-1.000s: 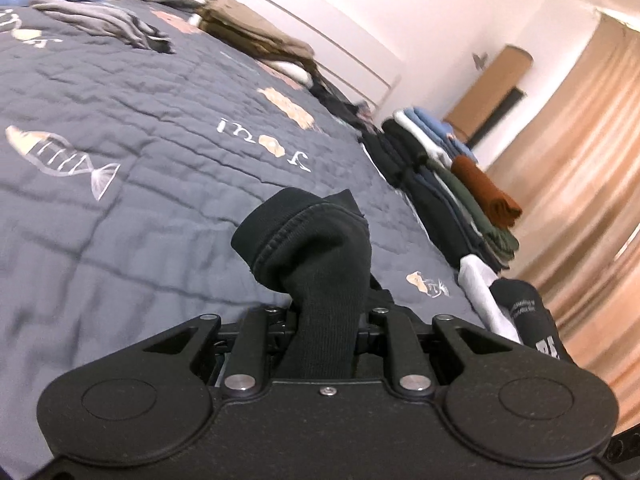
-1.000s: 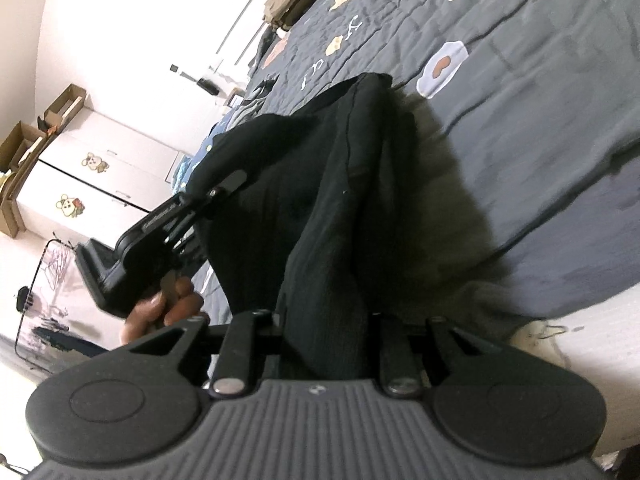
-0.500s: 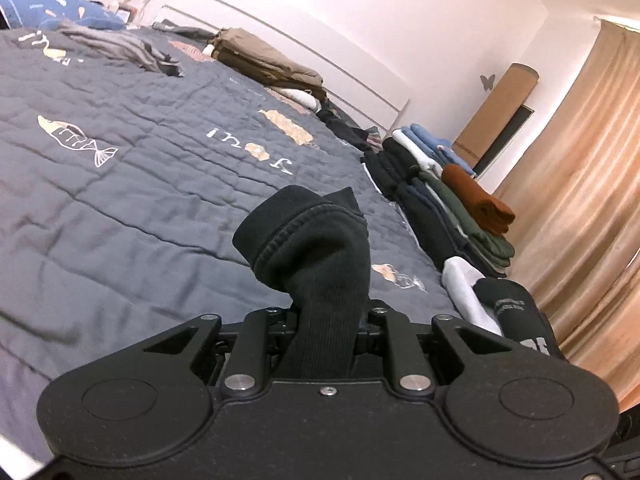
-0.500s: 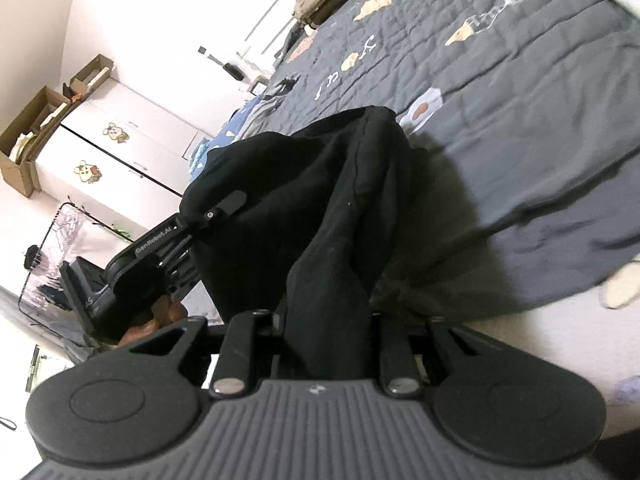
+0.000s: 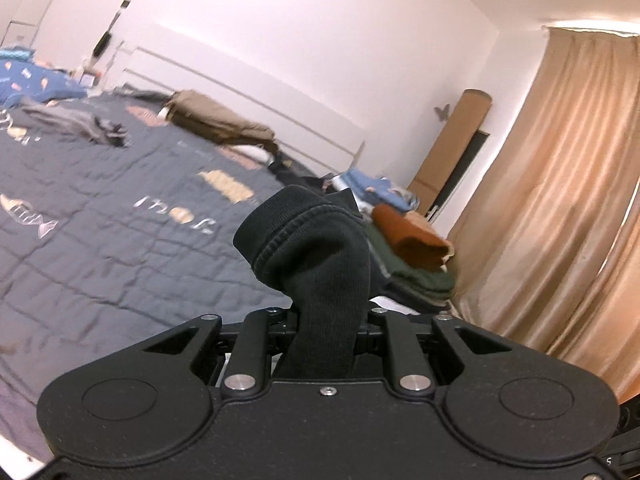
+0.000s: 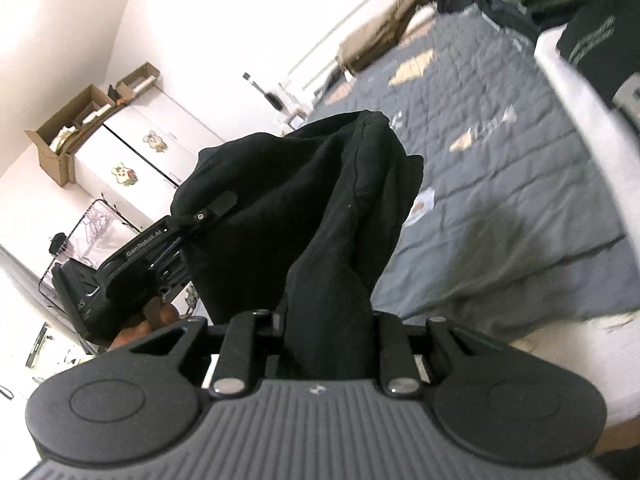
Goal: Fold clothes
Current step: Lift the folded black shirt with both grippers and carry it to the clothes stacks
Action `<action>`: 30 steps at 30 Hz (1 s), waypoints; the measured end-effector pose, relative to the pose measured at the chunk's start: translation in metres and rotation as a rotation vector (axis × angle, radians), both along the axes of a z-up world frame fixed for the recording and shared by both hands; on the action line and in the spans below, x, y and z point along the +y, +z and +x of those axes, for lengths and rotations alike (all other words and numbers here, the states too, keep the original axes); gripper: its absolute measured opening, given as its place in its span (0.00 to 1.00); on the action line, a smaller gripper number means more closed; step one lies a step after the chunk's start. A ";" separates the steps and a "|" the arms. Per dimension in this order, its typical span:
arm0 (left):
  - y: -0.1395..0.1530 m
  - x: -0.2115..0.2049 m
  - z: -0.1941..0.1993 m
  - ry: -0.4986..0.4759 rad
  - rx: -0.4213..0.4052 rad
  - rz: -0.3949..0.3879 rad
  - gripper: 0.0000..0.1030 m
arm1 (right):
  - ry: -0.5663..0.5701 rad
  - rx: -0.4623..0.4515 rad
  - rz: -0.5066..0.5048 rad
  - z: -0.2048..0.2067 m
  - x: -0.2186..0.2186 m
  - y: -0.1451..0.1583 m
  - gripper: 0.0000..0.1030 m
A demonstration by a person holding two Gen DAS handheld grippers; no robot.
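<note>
Holding the black garment [image 5: 316, 264] aloft above the bed [image 5: 100, 248], I have both jaws clamped on it: left gripper [image 5: 326, 316] on a ribbed hem, right gripper [image 6: 326, 320] on a bunched fold. 1 stack of folded clothes [image 5: 416, 256] sits along the bed's far edge.

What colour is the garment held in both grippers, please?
Black garment, clearest in the right wrist view.
</note>
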State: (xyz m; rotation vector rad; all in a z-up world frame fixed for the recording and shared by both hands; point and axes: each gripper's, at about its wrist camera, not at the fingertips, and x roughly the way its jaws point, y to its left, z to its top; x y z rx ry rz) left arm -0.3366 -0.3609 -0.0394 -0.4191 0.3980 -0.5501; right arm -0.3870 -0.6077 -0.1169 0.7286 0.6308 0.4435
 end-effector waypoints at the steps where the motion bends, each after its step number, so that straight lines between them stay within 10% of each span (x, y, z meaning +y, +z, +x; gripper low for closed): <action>1: 0.003 -0.010 -0.003 -0.006 -0.007 0.003 0.17 | -0.004 -0.008 0.000 -0.004 -0.009 0.002 0.21; 30: 0.012 -0.325 0.061 -0.272 -0.044 0.047 0.17 | -0.278 -0.109 -0.144 -0.025 -0.280 0.021 0.21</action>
